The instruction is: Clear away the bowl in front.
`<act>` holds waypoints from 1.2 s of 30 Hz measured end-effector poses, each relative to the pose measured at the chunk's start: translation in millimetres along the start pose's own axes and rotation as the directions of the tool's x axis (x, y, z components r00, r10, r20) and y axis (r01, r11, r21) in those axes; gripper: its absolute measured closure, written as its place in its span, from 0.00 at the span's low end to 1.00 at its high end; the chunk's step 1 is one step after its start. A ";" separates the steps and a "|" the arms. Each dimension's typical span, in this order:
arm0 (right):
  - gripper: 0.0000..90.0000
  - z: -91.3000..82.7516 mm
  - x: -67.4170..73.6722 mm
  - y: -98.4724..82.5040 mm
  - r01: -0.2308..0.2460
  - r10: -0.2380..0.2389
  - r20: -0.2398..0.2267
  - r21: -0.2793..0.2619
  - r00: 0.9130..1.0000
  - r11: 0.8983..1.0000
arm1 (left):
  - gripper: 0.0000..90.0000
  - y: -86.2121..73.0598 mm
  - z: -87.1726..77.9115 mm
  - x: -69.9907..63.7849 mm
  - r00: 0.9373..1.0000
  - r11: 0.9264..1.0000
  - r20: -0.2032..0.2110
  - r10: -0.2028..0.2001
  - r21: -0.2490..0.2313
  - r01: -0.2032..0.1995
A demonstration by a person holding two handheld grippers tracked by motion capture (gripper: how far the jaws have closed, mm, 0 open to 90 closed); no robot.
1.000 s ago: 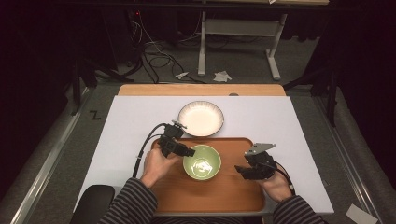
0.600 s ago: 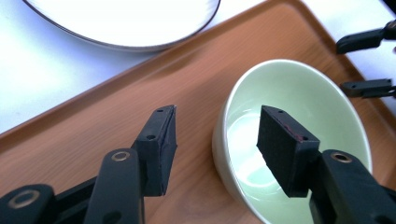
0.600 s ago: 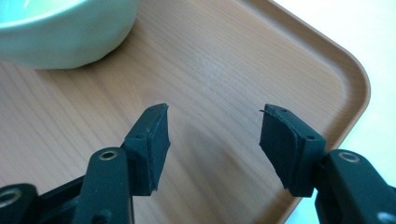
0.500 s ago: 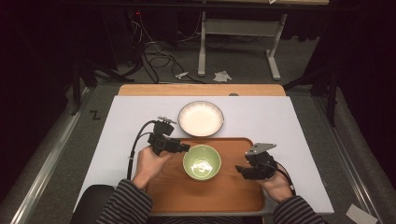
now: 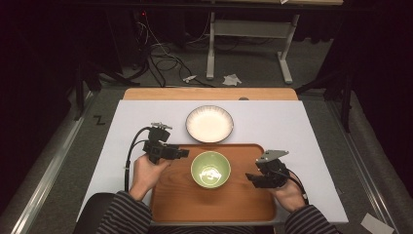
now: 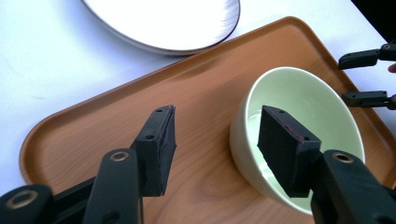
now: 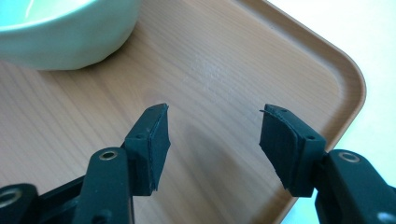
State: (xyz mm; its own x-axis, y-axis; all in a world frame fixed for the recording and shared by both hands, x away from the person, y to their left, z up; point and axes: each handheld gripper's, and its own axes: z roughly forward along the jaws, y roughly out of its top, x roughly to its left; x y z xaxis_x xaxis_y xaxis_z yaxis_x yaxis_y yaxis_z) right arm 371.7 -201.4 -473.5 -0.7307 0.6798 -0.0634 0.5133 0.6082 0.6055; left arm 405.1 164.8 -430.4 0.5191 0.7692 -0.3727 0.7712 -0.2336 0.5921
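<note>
My left gripper (image 6: 215, 149) hangs wide open and empty beside the green bowl (image 5: 210, 169) mid-tray (image 5: 243, 204). My right gripper (image 7: 212, 140) is open too, empty, over the tray's right edge. I'd guess a bowl grab comes next: one jaw inside the rim.

The high view looks forward and down from above the near edge of the table (image 5: 292, 126). The left gripper view sits low and close, facing right across the tray (image 6: 93, 112). The right gripper view faces its far right corner. All share the bowl (image 5: 210, 169).
</note>
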 end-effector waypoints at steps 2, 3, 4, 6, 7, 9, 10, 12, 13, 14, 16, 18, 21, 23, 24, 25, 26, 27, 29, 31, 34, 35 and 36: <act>0.49 0.2 -0.1 -0.3 -0.008 0.008 0.001 0.001 1.000 1.000 | 0.52 -3.2 -1.9 3.3 1.000 1.000 -0.003 -0.014 -0.011 0.014; 0.49 -0.1 -0.7 -0.3 -0.007 0.007 0.001 0.005 1.000 1.000 | 0.52 -4.3 -2.6 4.3 1.000 1.000 -0.004 -0.019 -0.014 0.019; 0.49 -0.1 -1.0 -0.5 -0.008 0.008 0.000 0.004 1.000 1.000 | 0.52 -5.4 -3.3 5.4 1.000 1.000 -0.003 -0.022 -0.017 0.022; 0.49 -0.1 -1.0 -0.3 -0.010 0.010 -0.001 -0.002 1.000 1.000 | 0.51 -7.7 -4.4 7.3 0.999 0.999 -0.004 -0.031 -0.020 0.031; 0.49 -0.2 -0.7 -0.2 -0.010 0.010 0.001 -0.001 1.000 1.000 | 0.51 -8.8 -4.8 8.2 0.999 0.999 -0.004 -0.036 -0.023 0.036; 0.49 0.0 -0.2 -0.3 -0.011 0.011 0.001 0.002 1.000 1.000 | 0.51 -10.8 -5.7 10.1 0.999 0.999 -0.007 -0.043 -0.025 0.042; 0.49 0.1 -0.2 -0.2 -0.009 0.009 0.003 0.003 1.000 1.000 | 0.51 -11.8 -6.1 11.0 0.999 0.999 -0.009 -0.046 -0.027 0.046; 0.49 -0.2 -0.8 -0.3 -0.008 0.008 0.003 0.007 1.000 1.000 | 0.51 -14.1 -6.6 13.1 0.999 0.998 -0.011 -0.051 -0.033 0.051; 0.49 0.1 -1.1 -0.5 -0.007 0.007 0.002 0.003 1.000 1.000 | 0.51 -15.3 -6.5 13.8 0.998 0.998 -0.012 -0.056 -0.034 0.055; 0.49 0.0 -1.3 -0.4 -0.008 0.008 0.001 0.003 1.000 1.000 | 0.51 -16.5 -6.0 14.6 0.998 0.998 -0.014 -0.057 -0.033 0.057; 0.49 -0.3 -1.2 -0.3 -0.011 0.011 0.001 0.003 1.000 1.000 | 0.51 -17.7 -5.4 15.0 0.998 0.998 -0.017 -0.059 -0.029 0.059; 0.49 0.0 -1.1 -0.2 -0.008 0.008 0.002 0.003 1.000 1.000 | 0.51 -20.8 -2.5 16.4 0.998 0.998 -0.029 -0.059 -0.020 0.058; 0.49 0.2 -1.0 -0.3 -0.008 0.008 0.001 0.004 1.000 1.000 | 0.51 -22.8 -0.5 17.7 0.998 0.998 -0.040 -0.057 -0.019 0.056; 0.49 0.2 -1.5 -0.5 -0.009 0.009 0.000 0.001 1.000 1.000 | 0.51 -24.0 0.7 18.7 0.997 0.999 -0.052 -0.051 -0.016 0.051; 0.49 -0.3 -1.4 -0.2 -0.012 0.012 -0.001 0.003 1.000 1.000 | 0.51 -24.9 1.3 19.5 0.997 0.999 -0.061 -0.049 -0.012 0.048; 0.49 -0.2 -1.3 -0.2 -0.010 0.010 -0.002 -0.002 1.000 1.000 | 0.51 -26.1 2.0 20.6 0.997 0.999 -0.064 -0.053 -0.014 0.052; 0.49 -0.4 -0.9 -0.1 -0.010 0.010 -0.002 -0.002 1.000 1.000 | 0.51 -27.4 3.1 21.9 0.996 0.998 -0.062 -0.059 -0.016 0.058; 0.49 -0.7 -0.6 0.1 -0.007 0.007 0.000 -0.001 1.000 1.000 | 0.51 -28.3 4.3 22.7 0.996 0.998 -0.066 -0.059 -0.012 0.058; 0.49 -0.4 -0.1 0.3 -0.004 0.004 -0.004 0.000 1.000 1.000 | 0.51 -30.0 5.8 23.4 0.996 0.998 -0.076 -0.056 -0.005 0.056; 0.49 0.5 -0.1 0.5 0.003 -0.003 -0.006 0.004 1.000 1.000 | 0.51 -31.3 7.3 24.0 0.995 0.998 -0.077 -0.058 -0.004 0.058; 0.49 0.6 -0.3 0.6 0.000 0.000 -0.007 0.003 1.000 1.000 | 0.50 -33.2 9.7 24.2 0.995 0.999 -0.085 -0.053 -0.002 0.053; 0.49 0.5 -0.7 0.5 0.003 -0.003 -0.007 0.002 1.000 1.000 | 0.50 -34.2 10.4 24.0 0.995 0.999 -0.090 -0.052 -0.005 0.052; 0.49 0.4 -0.8 0.5 0.002 -0.002 -0.008 0.001 1.000 1.000 | 0.50 -35.6 10.8 23.7 0.994 0.999 -0.095 -0.050 -0.006 0.049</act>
State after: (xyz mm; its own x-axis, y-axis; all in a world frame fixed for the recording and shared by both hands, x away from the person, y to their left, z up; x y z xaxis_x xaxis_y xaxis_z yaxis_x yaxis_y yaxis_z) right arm 372.7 -201.5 -473.5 -0.7355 0.6751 -0.0579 0.5124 0.6101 0.6044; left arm 393.9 185.0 -468.0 0.4428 0.8328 -0.3323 0.7936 -0.1915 0.5775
